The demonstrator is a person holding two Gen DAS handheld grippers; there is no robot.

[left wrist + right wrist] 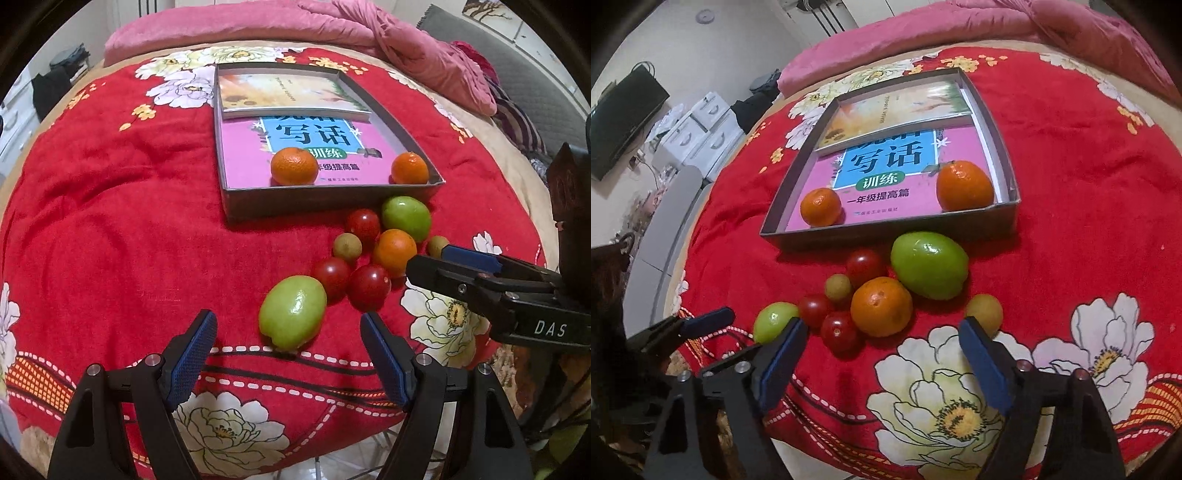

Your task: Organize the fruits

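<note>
Left gripper [288, 345]: jaws spread, empty, hovering over the near green fruit [292, 312], which sits on the blanket between the pads, untouched.

Right gripper [882, 341]: jaws spread, nothing pinched, poised before the loose orange [881, 306].

Loose pile on the red flowered blanket [110, 240], just outside the box: a second green fruit [929, 270], three small red tomatoes, e.g. [840, 330], two small tan fruits, possibly longans, e.g. [985, 313].

Box [332, 197]: shallow, lined with books [295, 96]; holds two oranges [294, 166] [410, 168] at its near edge.

Status: two pieces placed, about nine still outside. Sorting looks early; most work remains.
</note>
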